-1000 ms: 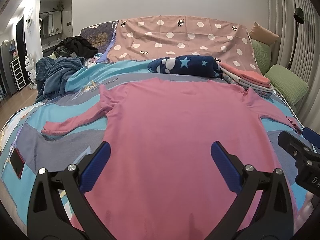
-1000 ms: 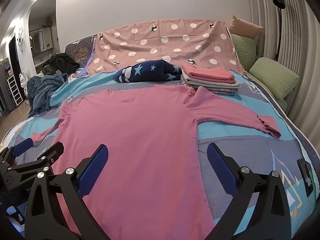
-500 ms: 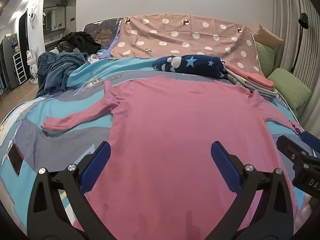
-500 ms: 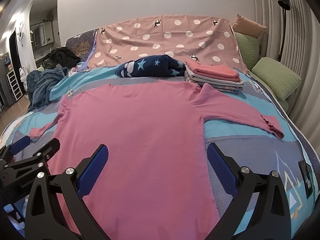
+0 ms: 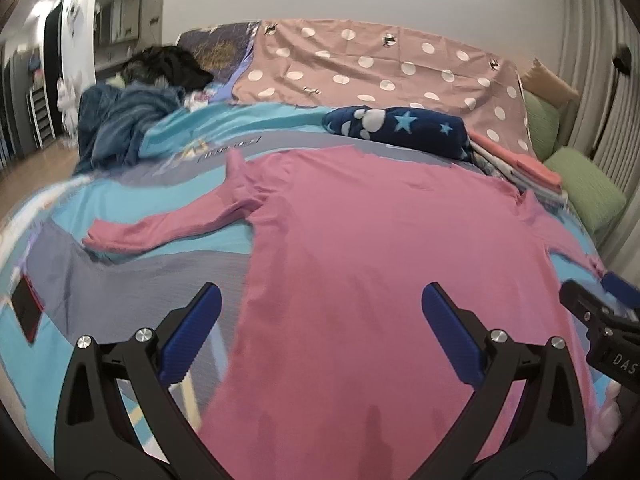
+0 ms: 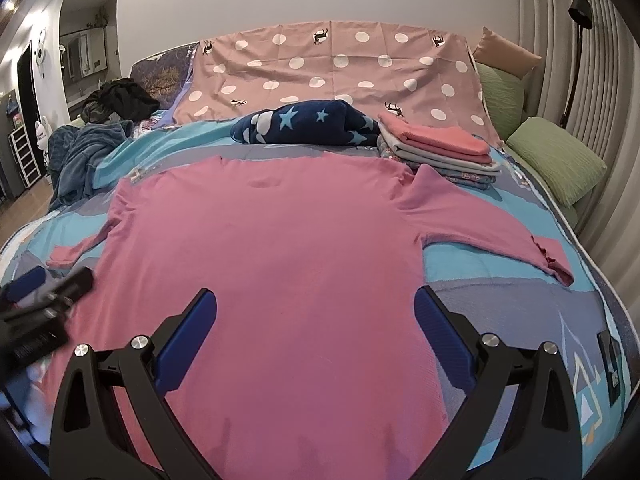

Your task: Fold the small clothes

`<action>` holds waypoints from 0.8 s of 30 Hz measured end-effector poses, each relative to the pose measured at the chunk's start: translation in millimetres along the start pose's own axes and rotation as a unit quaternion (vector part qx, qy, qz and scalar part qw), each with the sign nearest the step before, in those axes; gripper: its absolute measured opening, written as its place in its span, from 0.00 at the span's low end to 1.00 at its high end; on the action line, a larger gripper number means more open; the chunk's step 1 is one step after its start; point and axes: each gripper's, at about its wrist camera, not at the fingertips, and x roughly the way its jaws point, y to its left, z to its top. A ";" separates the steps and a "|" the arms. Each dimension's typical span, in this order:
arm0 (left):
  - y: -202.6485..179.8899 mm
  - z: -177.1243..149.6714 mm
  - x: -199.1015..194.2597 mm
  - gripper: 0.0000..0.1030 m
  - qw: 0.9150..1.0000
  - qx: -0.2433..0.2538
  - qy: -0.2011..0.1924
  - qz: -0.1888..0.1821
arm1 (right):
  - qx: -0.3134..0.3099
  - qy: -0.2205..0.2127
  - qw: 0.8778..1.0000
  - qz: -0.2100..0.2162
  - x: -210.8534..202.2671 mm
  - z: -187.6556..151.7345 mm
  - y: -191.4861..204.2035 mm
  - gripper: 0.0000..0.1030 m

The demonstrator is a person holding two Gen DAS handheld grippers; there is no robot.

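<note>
Pink long-sleeved shirt point(image 6: 272, 264) lay flat on the bed cover point(image 6: 500, 300), both sleeves spread out, neckline toward the headboard. Left gripper point(image 5: 320, 320) and right gripper point(image 6: 316, 316) both hovered over the hem end, jaws spread wide, nothing held. Thin soft knit, light, likely to drape and slide on the cover, so probably best pinched at a sleeve cuff point(image 6: 554, 258) or shoulder seam. Folded pile point(image 6: 436, 148) sat near the right shoulder.

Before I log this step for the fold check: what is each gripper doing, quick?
Left gripper: jaws open, empty, above the pink shirt.
Right gripper: jaws open, empty, above the same shirt.
</note>
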 end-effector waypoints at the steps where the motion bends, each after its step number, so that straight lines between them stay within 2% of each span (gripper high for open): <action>1: 13.8 3.7 3.0 0.98 1.000 -0.022 0.007 -0.013 | 0.002 0.000 1.000 -0.011 2.2 0.9 -1.9 0.97; 3: 49.7 10.7 11.0 0.98 0.996 -0.082 0.022 -0.042 | 0.015 0.006 1.000 -0.020 9.3 4.3 -8.9 0.97; 6: 105.1 17.4 25.4 0.96 0.984 -0.164 0.039 -0.064 | 0.028 0.026 0.999 0.001 17.5 7.7 -14.8 0.97; 8: 143.2 19.8 33.5 0.87 0.976 -0.207 0.037 -0.054 | 0.027 0.031 0.999 -0.003 21.7 8.9 -15.9 0.97; 11: 200.7 21.3 49.8 0.71 0.966 -0.256 0.037 -0.008 | 0.018 0.039 0.999 -0.018 31.0 9.4 -14.9 0.97; 12: 227.2 20.3 60.6 0.64 0.958 -0.284 0.045 0.007 | 0.019 0.042 0.999 -0.019 33.8 8.9 -15.4 0.97; 14: 264.0 16.9 76.9 0.53 0.940 -0.336 0.064 0.013 | 0.023 0.050 0.998 -0.021 40.5 8.2 -16.8 0.97; 15: 287.9 12.3 88.5 0.47 0.926 -0.372 0.072 0.010 | 0.026 0.054 0.998 -0.023 44.8 7.8 -16.9 0.97; 19: 339.1 0.8 117.9 0.42 0.894 -0.441 0.077 0.024 | 0.022 0.074 0.997 -0.029 60.1 5.7 -13.7 0.97; 20: 347.3 -0.8 123.8 0.42 0.889 -0.452 0.075 0.023 | 0.020 0.077 0.996 -0.031 63.2 5.7 -12.6 0.97; 23: 373.0 -4.0 144.8 0.42 0.864 -0.499 0.065 0.009 | 0.014 0.083 0.996 -0.034 70.6 8.0 -9.2 0.97; 24: 380.9 -4.3 152.9 0.42 0.856 -0.512 0.066 0.015 | 0.014 0.084 0.996 -0.034 73.0 9.6 -8.1 0.97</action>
